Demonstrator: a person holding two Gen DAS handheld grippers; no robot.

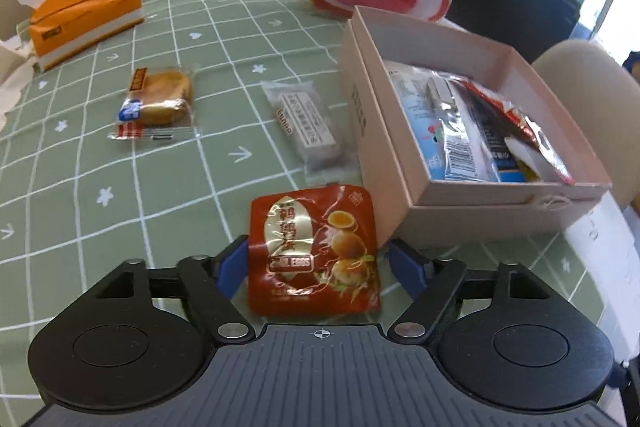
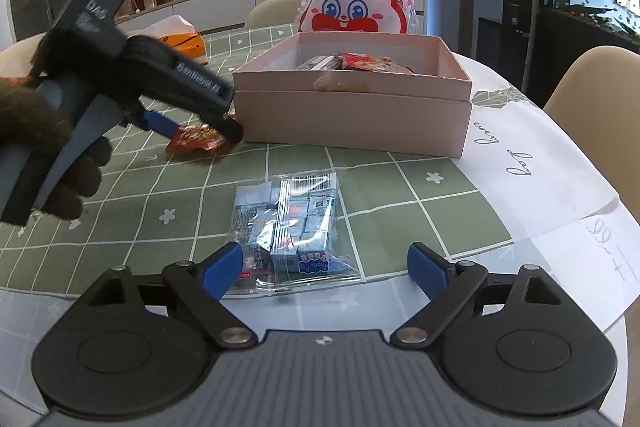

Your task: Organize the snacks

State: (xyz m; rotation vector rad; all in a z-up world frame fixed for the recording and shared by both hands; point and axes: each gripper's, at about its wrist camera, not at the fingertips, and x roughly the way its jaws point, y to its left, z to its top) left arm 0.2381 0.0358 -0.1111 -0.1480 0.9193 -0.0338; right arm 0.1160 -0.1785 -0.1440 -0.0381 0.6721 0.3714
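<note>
Two grippers hang over the green checked tablecloth (image 1: 168, 187), each spread wide around a snack and gripping nothing. The left gripper (image 1: 318, 259) straddles a red quail-egg pouch (image 1: 312, 251) lying flat just beside the pink box (image 1: 400, 131); its left finger seems to graze the pouch's edge, though I cannot tell for sure. The right gripper (image 2: 326, 267) brackets a clear bag of small blue packets (image 2: 292, 227), well in front of the box. Both look light; the pouch is glossy and likely slippery, so pinching across its flat sides seems wisest. The bag is crinkly and loose, better taken around its middle. How full the box is stays unclear, and a bread packet (image 1: 160, 103) looks blurred.
</note>
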